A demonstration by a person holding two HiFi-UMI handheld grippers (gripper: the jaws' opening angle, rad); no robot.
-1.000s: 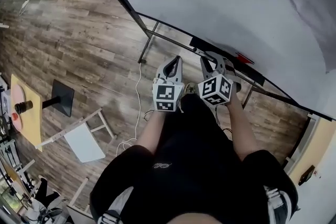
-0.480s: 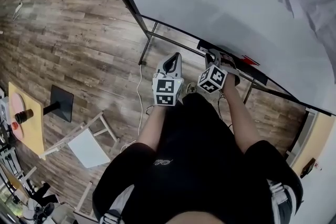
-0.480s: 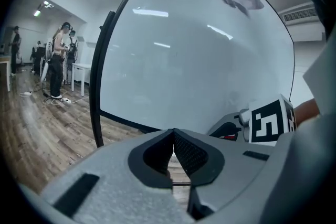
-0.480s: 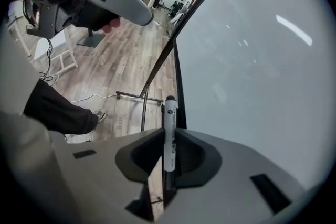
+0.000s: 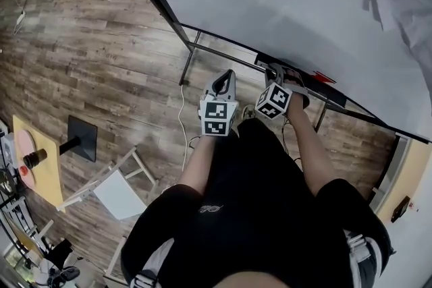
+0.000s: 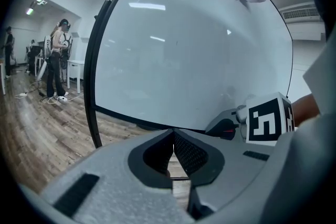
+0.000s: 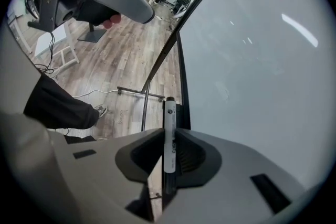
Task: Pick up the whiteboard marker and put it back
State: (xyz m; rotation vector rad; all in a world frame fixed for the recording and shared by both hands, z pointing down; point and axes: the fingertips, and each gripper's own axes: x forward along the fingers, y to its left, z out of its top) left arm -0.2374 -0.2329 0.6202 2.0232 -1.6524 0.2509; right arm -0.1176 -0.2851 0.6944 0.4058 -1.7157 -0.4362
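Note:
A white whiteboard marker (image 7: 169, 136) with a black cap stands clamped between the jaws of my right gripper (image 7: 167, 132), its cap end pointing along the whiteboard's dark bottom edge (image 7: 181, 81). In the head view the right gripper (image 5: 277, 72) sits just over the ledge under the whiteboard (image 5: 290, 3); the marker is hidden there. My left gripper (image 5: 221, 85) hovers beside it to the left, short of the board. Its jaws (image 6: 173, 135) meet with only a thin slit and hold nothing. The right gripper's marker cube (image 6: 268, 119) shows at the right of the left gripper view.
A small red and black object (image 5: 322, 77) lies on the board's ledge right of my grippers. The board's metal stand legs (image 5: 187, 59) and a white cable (image 5: 181, 114) are on the wooden floor. A white folding stool (image 5: 116, 191) and a yellow table (image 5: 42, 162) stand left.
My right gripper has tipped downward and sunk closer to the board's ledge with the marker still clamped. The left gripper has shifted slightly toward the board.

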